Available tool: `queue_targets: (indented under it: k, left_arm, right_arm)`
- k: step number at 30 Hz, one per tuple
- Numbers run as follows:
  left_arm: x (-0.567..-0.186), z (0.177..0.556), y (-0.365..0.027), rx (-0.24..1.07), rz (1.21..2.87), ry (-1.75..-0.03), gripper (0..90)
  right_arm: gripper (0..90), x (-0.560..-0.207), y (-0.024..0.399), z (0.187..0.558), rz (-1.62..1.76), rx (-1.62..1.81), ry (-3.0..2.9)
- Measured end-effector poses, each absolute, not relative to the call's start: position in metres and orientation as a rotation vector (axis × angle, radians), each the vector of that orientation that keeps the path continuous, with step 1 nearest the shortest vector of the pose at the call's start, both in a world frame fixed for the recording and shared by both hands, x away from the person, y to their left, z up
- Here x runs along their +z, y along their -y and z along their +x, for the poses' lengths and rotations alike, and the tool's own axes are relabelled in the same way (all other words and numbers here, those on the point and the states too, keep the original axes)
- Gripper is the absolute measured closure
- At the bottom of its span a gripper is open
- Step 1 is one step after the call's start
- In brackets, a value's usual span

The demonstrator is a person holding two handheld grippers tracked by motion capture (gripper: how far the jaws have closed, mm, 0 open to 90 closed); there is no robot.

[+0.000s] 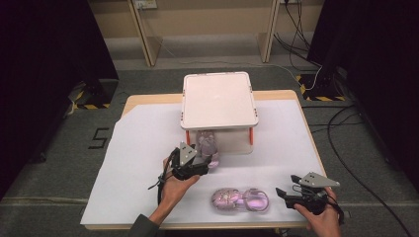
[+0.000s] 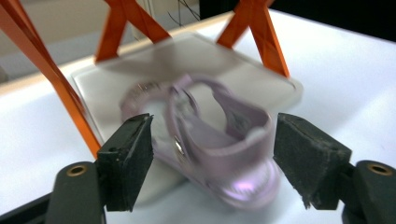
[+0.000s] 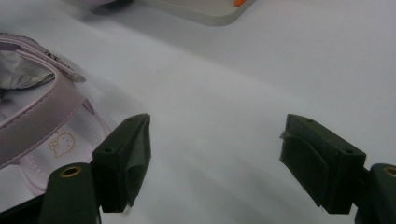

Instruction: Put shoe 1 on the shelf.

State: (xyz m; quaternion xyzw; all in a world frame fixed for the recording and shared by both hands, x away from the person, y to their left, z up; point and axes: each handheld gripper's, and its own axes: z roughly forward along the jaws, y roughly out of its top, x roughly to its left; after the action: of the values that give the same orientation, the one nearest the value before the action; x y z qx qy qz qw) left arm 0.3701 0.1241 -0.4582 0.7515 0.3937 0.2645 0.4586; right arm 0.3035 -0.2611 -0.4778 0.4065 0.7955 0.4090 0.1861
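Left hand-held gripper (image 2: pixel 212 154) jaws apart around sandal (image 2: pixel 210 144), frame centre; light, soft, grab the heel strap.

Soft sheen on the shoes, matt everywhere else

The lilac sandal (image 2: pixel 210 140) at the rack looked like glossy, smooth plastic; its twin (image 1: pixel 240 199) at 6 o'clock showed stitched, leather-like straps. The rack's white shelf (image 1: pixel 219 98) was smooth and matt, its orange legs (image 2: pixel 46 79) plastic. The tabletop (image 1: pixel 143 148) was covered in matt white paper. The fingers (image 3: pixel 126 158) looked like rough black rubber.
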Motion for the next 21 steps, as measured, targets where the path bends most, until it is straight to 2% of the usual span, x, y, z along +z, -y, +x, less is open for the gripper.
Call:
queue_targets:
  k: [5, 14, 21]
  left_arm:
    - [-0.474, 0.369, -0.117, 0.627, 1.899, -1.002, 23.6]
    - [-0.485, 0.370, -0.103, 0.672, 1.966, -1.018, 19.7]
    - [-0.490, 0.373, -0.104, 0.684, 2.004, -1.013, 21.4]
  right_arm:
    - [24.7, -0.478, 0.261, 0.303, 1.150, 1.148, -2.242]
    - [24.7, -0.478, 0.261, 0.303, 1.151, 1.149, -2.242]
    - [24.8, -0.478, 0.261, 0.304, 1.144, 1.149, -2.240]
